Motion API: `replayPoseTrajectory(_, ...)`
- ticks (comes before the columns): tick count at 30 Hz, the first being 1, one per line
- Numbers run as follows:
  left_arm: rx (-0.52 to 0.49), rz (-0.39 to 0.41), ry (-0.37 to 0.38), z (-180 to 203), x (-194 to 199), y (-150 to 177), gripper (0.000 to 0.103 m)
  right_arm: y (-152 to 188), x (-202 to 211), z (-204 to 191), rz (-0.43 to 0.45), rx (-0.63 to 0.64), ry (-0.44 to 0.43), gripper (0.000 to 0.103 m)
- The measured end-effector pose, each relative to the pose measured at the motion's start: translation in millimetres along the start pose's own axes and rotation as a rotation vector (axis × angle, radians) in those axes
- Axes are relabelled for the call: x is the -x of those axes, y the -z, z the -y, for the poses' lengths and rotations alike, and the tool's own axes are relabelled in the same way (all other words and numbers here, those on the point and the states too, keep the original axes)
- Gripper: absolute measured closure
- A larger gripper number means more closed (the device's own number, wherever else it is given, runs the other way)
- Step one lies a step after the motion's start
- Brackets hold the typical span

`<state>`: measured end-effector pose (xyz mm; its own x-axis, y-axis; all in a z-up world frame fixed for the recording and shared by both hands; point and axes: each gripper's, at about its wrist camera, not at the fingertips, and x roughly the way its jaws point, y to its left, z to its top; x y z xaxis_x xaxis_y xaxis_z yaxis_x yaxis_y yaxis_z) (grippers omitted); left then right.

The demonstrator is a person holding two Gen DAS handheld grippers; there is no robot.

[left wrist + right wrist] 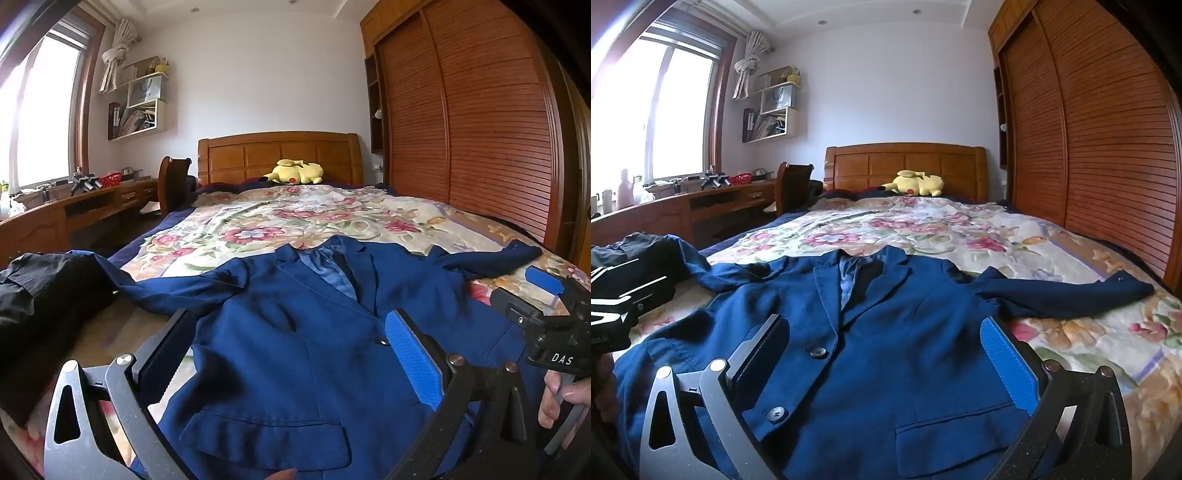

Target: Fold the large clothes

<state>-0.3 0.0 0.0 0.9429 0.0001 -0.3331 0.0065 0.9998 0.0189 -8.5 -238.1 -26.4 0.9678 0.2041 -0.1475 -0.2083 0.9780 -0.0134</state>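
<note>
The navy blazer (pixel 871 354) lies flat and unfolded on the bed (pixel 1089 332); both tongs, left (pixel 291 354) and right (pixel 886 365), are released, so all folding remains.

We see a flowered quilt in cream, pink and green (pixel 923 229) spread over the bed, with a yellow plush toy (pixel 916 183) lying at its far end against a panelled wooden headboard (pixel 905 162). To the right runs a tall wardrobe with slatted reddish-brown wooden doors (pixel 1108 129). On the left, a long wooden desk (pixel 713 206) stands under a bright window (pixel 665 110), a wooden chair (pixel 792 184) just beside it. A small red basket (pixel 740 178) sits on the desk among clutter we cannot make out. White wall shelves (pixel 775 110) hang above, near a knotted pale curtain (pixel 748 66).
</note>
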Motion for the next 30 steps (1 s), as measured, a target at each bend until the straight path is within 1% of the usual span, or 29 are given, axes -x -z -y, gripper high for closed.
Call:
replayPoseTrajectory(22, -0.008, 0.001, -0.004, -0.2, 2.6, -1.2, 0.0, -0.1, -1.6, 0.4, -0.001, 0.001, -0.001, 0.0)
replayPoseTrajectory(30, -0.008, 0.001, -0.004, -2.2, 4.1, -6.1, 0.0, 0.9, 0.4, -0.1, 0.0, -0.001, -0.001, 0.0)
